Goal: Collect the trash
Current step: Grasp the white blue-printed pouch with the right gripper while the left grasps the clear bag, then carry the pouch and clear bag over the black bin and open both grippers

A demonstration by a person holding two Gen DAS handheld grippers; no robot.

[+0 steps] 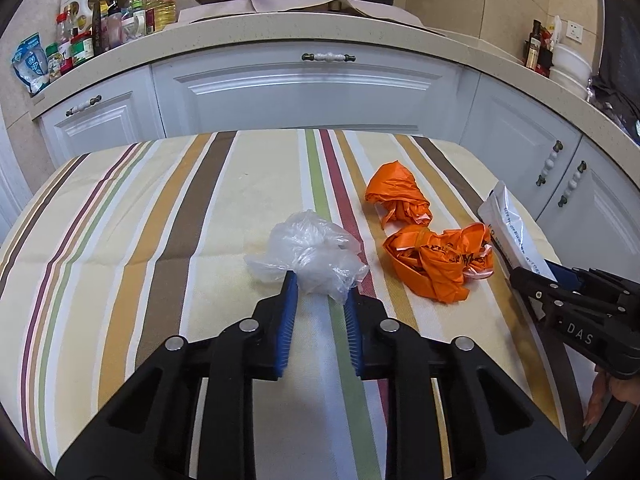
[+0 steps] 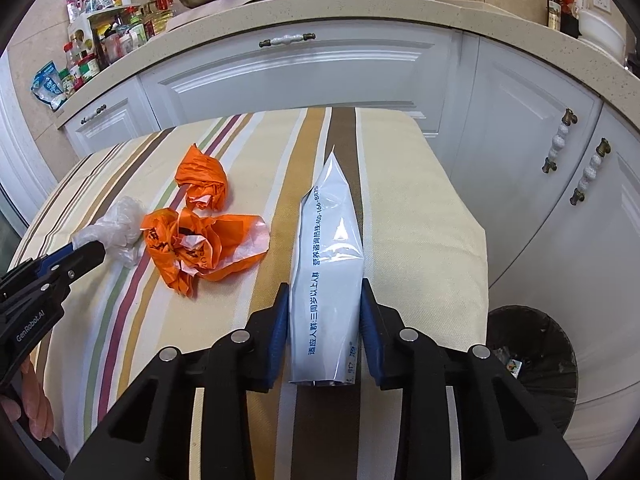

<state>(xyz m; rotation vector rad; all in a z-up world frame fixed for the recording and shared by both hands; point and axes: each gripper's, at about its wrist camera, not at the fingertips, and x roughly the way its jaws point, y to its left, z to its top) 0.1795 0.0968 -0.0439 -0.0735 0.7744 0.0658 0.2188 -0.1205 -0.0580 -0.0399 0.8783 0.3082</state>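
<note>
Left gripper (image 1: 320, 284) pinches clear bag (image 1: 306, 254) w/ pad tips only; could slip out. Right gripper (image 2: 325, 308) squeezes white pouch (image 2: 330, 280), right of 2 orange bags (image 2: 200, 244); bin (image 2: 532, 360) beyond pouch, slick film may slide.

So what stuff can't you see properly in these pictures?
- Trash bin: right wrist view, mostly hidden by the table edge and the picture's dark rim.
- White pouch: left wrist view, near end hidden behind the right gripper.
- Jar labels on the counter: too small to read.
</note>
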